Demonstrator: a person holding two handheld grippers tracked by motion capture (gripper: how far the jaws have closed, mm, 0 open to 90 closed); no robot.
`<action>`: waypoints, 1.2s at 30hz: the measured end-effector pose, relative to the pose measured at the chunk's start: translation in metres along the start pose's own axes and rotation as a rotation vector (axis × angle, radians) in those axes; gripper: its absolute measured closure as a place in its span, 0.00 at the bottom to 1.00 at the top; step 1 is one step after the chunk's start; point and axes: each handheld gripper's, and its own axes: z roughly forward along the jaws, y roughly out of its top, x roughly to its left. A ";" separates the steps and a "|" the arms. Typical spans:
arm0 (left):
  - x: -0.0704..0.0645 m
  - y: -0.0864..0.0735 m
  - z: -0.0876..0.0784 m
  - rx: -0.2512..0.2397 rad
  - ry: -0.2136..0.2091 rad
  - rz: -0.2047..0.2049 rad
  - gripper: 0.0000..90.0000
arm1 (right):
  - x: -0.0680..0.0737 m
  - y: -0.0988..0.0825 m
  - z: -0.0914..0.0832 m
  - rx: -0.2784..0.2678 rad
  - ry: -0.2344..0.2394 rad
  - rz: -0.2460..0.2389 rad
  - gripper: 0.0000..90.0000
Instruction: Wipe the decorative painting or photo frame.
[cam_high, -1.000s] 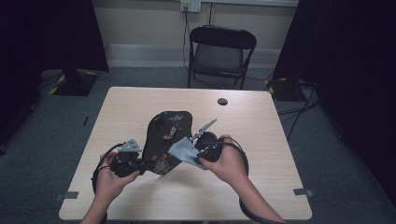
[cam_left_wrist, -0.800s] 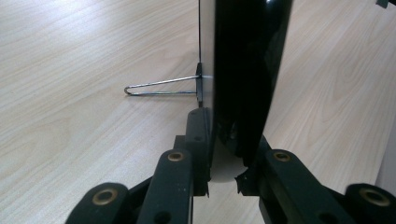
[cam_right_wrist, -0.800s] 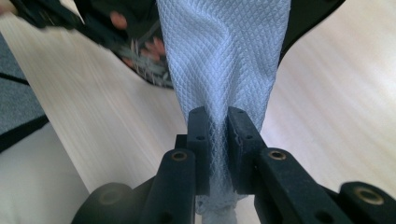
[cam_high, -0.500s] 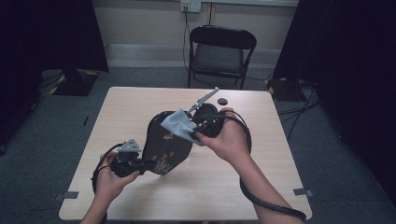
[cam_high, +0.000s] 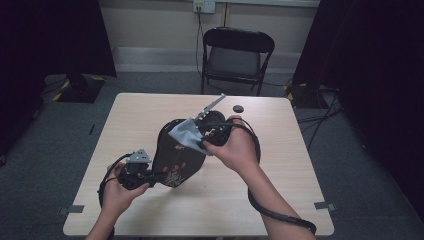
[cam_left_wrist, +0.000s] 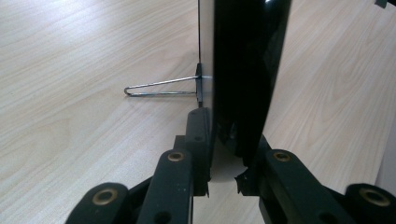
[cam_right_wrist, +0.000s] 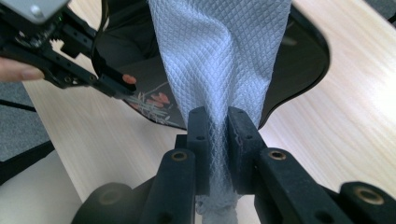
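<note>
Black floral tray (cam_high: 175, 160) tilted up on edge on the table, pale blue waffle-textured cloth (cam_high: 186, 136) against its upper face

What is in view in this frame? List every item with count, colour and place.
tray: 1, black with red flower print, tilted up off the table, its near edge clamped in the left tool
cloth: 1, pale grey-white, pinched in the right tool, lying against the tray's face
wire stand: 1, metal, sticking out from the tray's back, seen in the left gripper view
disc: 1, black, far side of the table
table: 1, light wood, centre
chair: 1, black, folding, beyond the table
left tool: 1, black, shut on the tray
right tool: 1, black, shut on the cloth
</note>
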 end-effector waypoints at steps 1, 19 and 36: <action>0.000 0.000 0.000 0.001 0.001 0.002 0.87 | 0.000 -0.002 0.003 0.004 0.002 -0.001 0.90; 0.000 0.000 0.000 0.003 0.001 0.005 0.87 | 0.011 -0.046 0.068 0.101 0.072 0.040 0.90; 0.001 0.000 0.000 0.001 -0.002 0.000 0.87 | 0.022 -0.088 0.124 0.196 0.131 0.076 0.90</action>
